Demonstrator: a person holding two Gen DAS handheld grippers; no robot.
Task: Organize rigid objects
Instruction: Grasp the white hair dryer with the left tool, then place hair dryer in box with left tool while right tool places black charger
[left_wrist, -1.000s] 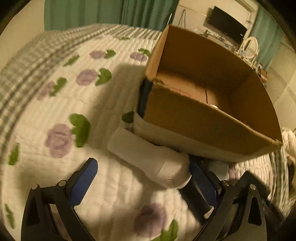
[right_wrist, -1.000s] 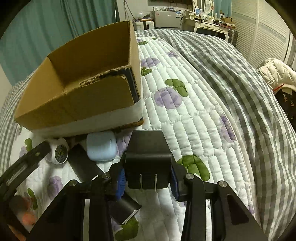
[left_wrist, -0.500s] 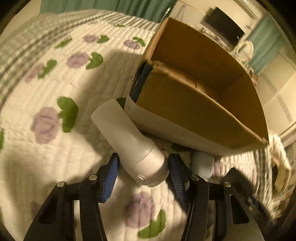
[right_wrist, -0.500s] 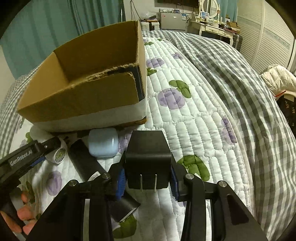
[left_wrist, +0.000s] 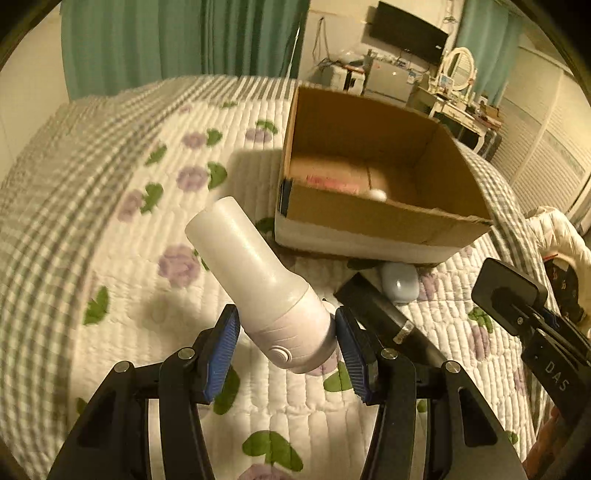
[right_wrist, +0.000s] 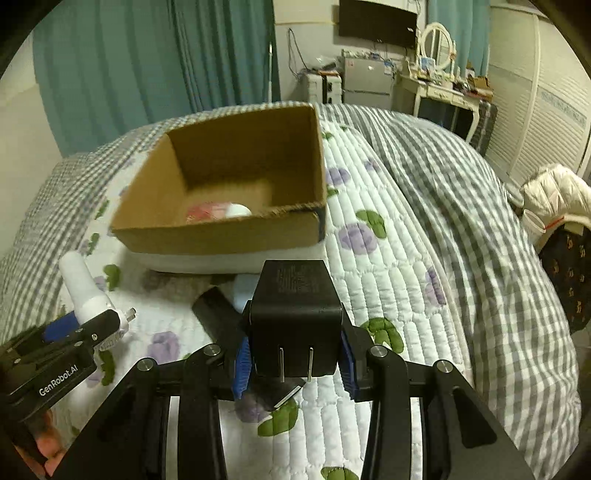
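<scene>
Box (right_wrist: 221, 236) sat open-topped on the quilt (right_wrist: 388, 280). Left gripper (left_wrist: 288, 341) was clamped on a white cylinder (left_wrist: 258, 280) at its wide, buttoned end, above the quilt, long axis pointing up and away toward the box. Right gripper (right_wrist: 293, 363) was clamped on a black charger (right_wrist: 293, 314), prongs facing the camera. "GenRobot.AI" was readable on the left gripper.

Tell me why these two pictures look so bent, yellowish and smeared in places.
Left wrist view: a fisheye lens bows the bed and darkens the corners; warm yellow light; the quilt and cardboard box are smeared, the white bottle in the jaws sharp. Right wrist view: cooler light, same bowing; the black charger is crisp, the box contents blurred.
</scene>
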